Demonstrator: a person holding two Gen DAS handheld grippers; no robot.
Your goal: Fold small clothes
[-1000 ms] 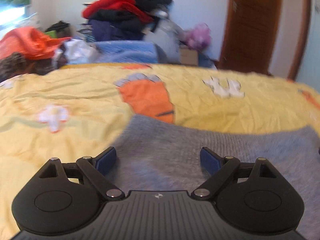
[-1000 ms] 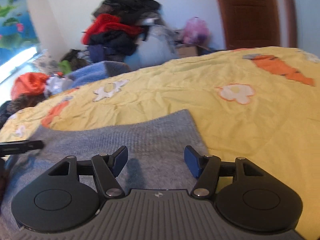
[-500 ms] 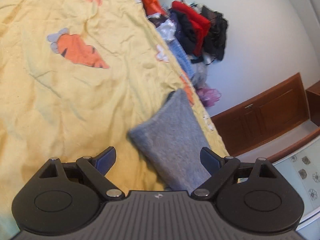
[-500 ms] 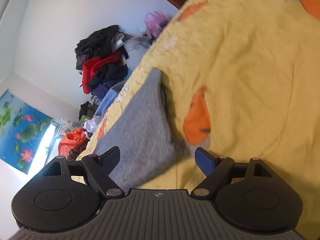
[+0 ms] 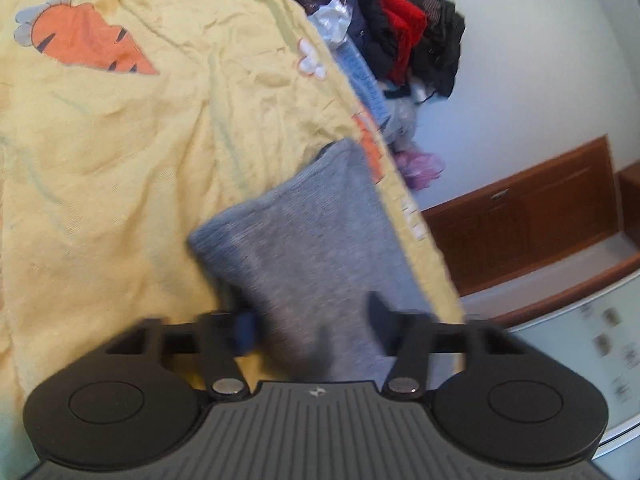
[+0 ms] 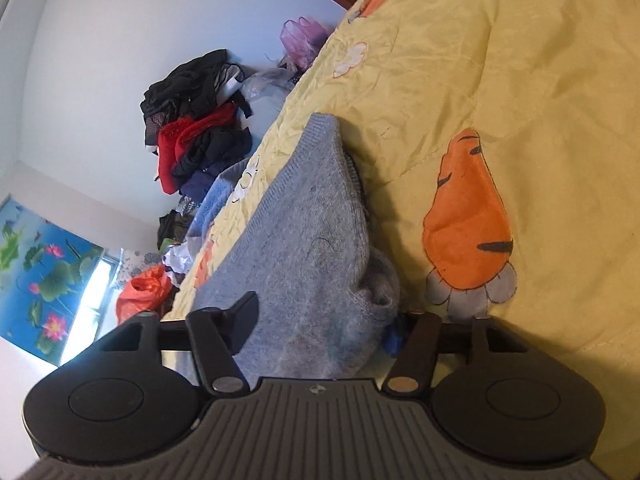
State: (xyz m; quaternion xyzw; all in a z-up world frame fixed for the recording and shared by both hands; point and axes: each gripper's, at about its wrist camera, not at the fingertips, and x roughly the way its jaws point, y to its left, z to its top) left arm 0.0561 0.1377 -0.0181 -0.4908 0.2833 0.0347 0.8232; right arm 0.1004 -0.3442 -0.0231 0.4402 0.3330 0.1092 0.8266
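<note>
Clearly both grippers are working the same gray sweater (image 5: 304, 236), which lies on the yellow bedspread (image 5: 120, 168) near the edge of the bed that faces the pile of clothes (image 5: 400, 28) against the wall. The left gripper (image 5: 310, 322) has its jaws narrowed onto one end of the knit; motion blur keeps me from telling whether they are fully closed on it. The right gripper (image 6: 320, 320) straddles the other end, where the fabric bunches into a thick roll between its fingers, jaws drawn in around it, so it appears to be gripping the cloth. Both cameras are tilted hard, which suggests the tools are turned sideways to pinch the fabric's edge rather than press down on it. Taking the two ends at once probably serves to keep the sweater taut and square, so one half can be carried over the other. The fold looks just begun, judging by the lifted, doubled cloth at the right end.
</note>
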